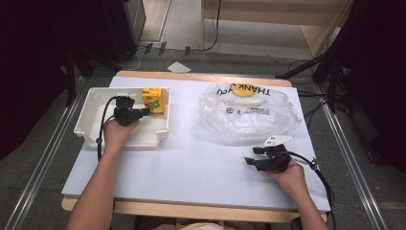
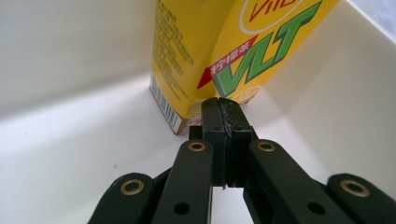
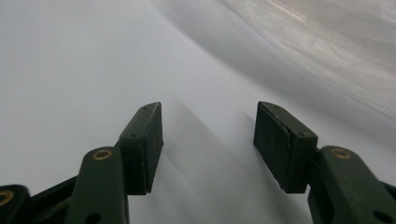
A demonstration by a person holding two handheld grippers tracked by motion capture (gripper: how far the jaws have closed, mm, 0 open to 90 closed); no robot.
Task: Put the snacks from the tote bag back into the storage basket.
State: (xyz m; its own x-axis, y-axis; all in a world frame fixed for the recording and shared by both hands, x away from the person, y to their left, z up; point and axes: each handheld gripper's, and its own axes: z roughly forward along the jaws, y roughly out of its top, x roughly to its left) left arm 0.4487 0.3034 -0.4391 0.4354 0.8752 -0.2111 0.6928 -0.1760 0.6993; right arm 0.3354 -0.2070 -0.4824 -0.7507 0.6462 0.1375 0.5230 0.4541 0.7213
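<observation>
left tool [image 2: 223,105] closed empty, tips at yellow carton [image 2: 233,51] in white bin [image 1: 91,120].

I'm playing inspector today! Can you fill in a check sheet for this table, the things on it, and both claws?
Surface: pale blue table top, bare in the middle.
Job's things: yellow drink carton standing in the white tray, at its far right corner.
Clutter: clear plastic bag lying flat at far right, something yellow under it.
Grippers: left claw shut, empty, tips at the carton's bottom edge; right claw open, empty, near the bag.
Cables: black cable from left claw; another from the right.
Surroundings: grey floor, wooden furniture behind.
</observation>
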